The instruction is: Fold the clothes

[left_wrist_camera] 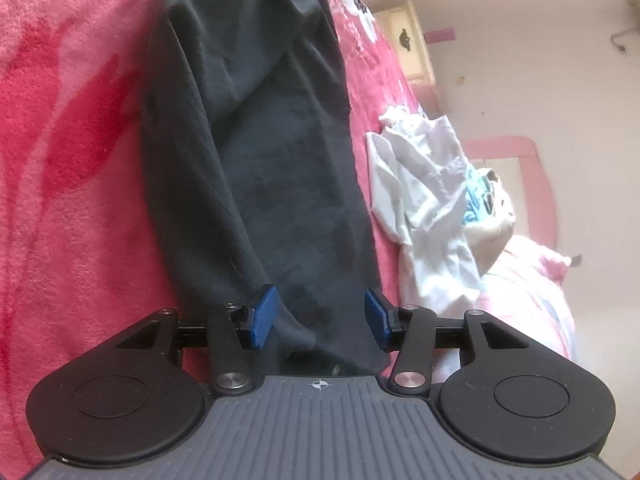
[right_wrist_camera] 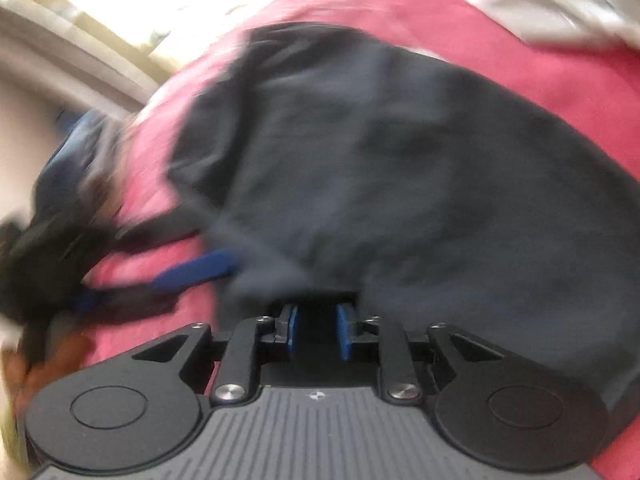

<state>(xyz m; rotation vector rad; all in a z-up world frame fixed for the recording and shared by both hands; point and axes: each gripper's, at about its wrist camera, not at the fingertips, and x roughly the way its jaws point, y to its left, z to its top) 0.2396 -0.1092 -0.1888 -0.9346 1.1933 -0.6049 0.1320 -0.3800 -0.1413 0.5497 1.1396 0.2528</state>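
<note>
On the pink fleece blanket [left_wrist_camera: 72, 128] lies a long dark grey garment [left_wrist_camera: 256, 160], its long axis running straight ahead of the left gripper [left_wrist_camera: 320, 316], whose blue pads stand apart astride its near end. The right gripper [right_wrist_camera: 316, 332], blurred, shows a narrower gap beneath the cloth's edge; whether it pinches fabric I cannot tell.

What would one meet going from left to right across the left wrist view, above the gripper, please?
Pink blanket → dark garment → crumpled white clothes → a bundle with light blue fabric → the pale wall.
</note>
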